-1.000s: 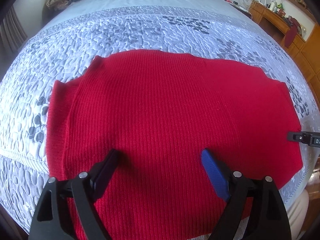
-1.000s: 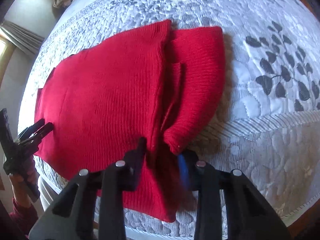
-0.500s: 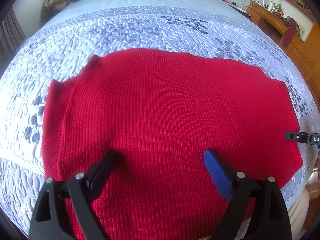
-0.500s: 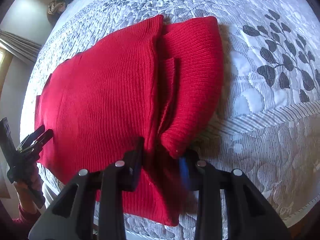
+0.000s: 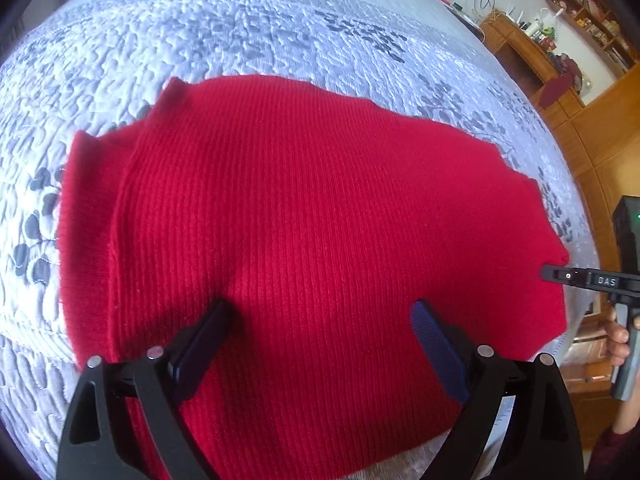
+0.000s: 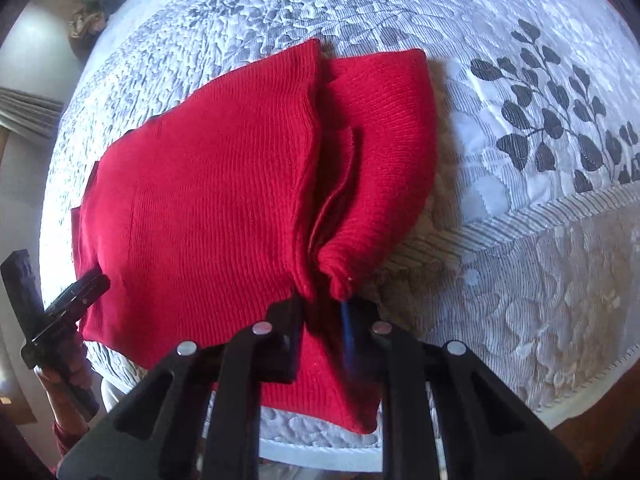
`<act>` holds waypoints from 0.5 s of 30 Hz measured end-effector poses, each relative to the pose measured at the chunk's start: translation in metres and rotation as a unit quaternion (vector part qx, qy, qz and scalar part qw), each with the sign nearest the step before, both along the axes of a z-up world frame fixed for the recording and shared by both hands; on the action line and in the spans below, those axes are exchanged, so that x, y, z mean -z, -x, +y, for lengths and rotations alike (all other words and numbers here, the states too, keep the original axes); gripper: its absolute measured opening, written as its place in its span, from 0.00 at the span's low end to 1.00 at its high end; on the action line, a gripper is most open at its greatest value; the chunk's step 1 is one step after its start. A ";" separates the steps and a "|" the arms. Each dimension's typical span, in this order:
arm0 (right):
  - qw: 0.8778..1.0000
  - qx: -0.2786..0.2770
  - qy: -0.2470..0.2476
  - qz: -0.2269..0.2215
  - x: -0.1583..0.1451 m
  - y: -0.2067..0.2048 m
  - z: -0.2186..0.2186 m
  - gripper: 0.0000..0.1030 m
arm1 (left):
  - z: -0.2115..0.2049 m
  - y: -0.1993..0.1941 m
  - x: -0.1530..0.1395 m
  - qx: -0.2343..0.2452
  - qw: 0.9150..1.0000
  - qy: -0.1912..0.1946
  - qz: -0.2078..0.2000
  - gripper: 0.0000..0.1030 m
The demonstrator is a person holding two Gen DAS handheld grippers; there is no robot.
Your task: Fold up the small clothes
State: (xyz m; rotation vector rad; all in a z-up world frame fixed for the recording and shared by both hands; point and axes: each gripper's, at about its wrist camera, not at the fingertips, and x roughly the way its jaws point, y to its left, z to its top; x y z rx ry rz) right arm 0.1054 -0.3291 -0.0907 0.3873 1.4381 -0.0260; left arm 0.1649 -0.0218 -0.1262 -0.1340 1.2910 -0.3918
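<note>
A red ribbed sweater [image 5: 300,200] lies flat on the quilted bed cover [image 5: 240,32]. My left gripper [image 5: 322,308] hovers open over its near part, with nothing between the fingers. In the right wrist view one end of the sweater [image 6: 208,200] is folded over into a thick flap [image 6: 384,120]. My right gripper [image 6: 322,302] is closing its jaws, and they pinch the bunched near corner of that flap. The right gripper [image 5: 548,272] shows at the sweater's right edge in the left wrist view. The left gripper [image 6: 96,280] shows at the far left in the right wrist view, held by a hand.
The grey-white leaf-patterned bed cover [image 6: 520,240] spreads around the sweater, and its near edge [image 6: 320,452] hangs just below my right gripper. A wooden desk and shelves [image 5: 540,52] stand beyond the bed on the right. A heap of clothes [image 6: 96,8] lies far back.
The right gripper's jaws have drawn together on the bunched corner and lifted it slightly. The left gripper has shifted and tilted over the sweater, still open.
</note>
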 end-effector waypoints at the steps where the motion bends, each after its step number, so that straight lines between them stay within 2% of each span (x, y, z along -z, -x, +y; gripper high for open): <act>1: 1.000 -0.003 0.005 -0.006 -0.009 -0.003 0.005 0.13 | 0.004 0.001 -0.006 -0.010 1.000 -0.002 0.000 0.88; 6: 0.997 -0.047 0.035 -0.048 -0.060 -0.021 0.047 0.13 | 0.034 0.012 -0.044 -0.033 0.998 -0.007 -0.051 0.89; 10: 0.991 -0.102 0.050 -0.076 -0.087 -0.041 0.105 0.13 | 0.065 0.019 -0.055 -0.056 0.997 -0.004 -0.059 0.89; 15: 0.979 -0.178 0.045 -0.087 -0.085 -0.056 0.187 0.13 | 0.098 0.023 -0.060 -0.088 0.994 0.016 -0.058 0.89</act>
